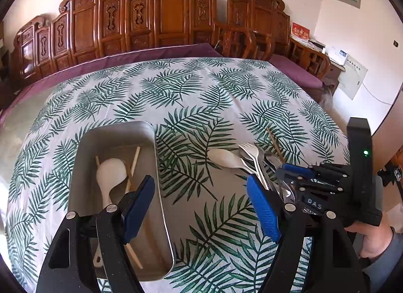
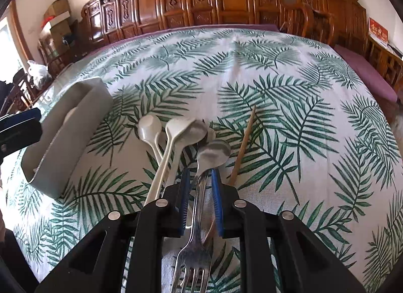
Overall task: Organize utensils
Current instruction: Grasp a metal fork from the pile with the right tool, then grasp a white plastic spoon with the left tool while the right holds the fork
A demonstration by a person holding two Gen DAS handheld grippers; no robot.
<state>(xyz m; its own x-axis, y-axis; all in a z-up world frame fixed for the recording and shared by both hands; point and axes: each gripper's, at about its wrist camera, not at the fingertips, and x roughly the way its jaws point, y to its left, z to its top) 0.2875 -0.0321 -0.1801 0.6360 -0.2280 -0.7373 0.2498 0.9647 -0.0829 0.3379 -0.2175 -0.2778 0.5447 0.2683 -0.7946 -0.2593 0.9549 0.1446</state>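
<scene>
Right claw (image 2: 200, 199) narrowly parted around steel spoon (image 2: 212, 154) and fork (image 2: 194, 265) handles, pads not visibly pressing; likely grabs both; left claw (image 1: 201, 207) spread, empty, over tray (image 1: 161, 220).

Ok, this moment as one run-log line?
left gripper: open, empty | right gripper: astride metal spoon and fork handles, unclamped | rectangular metal tray: white plastic spoon, wooden chopsticks

Soft daylight, sharp centre, heavy fisheye warping
</scene>
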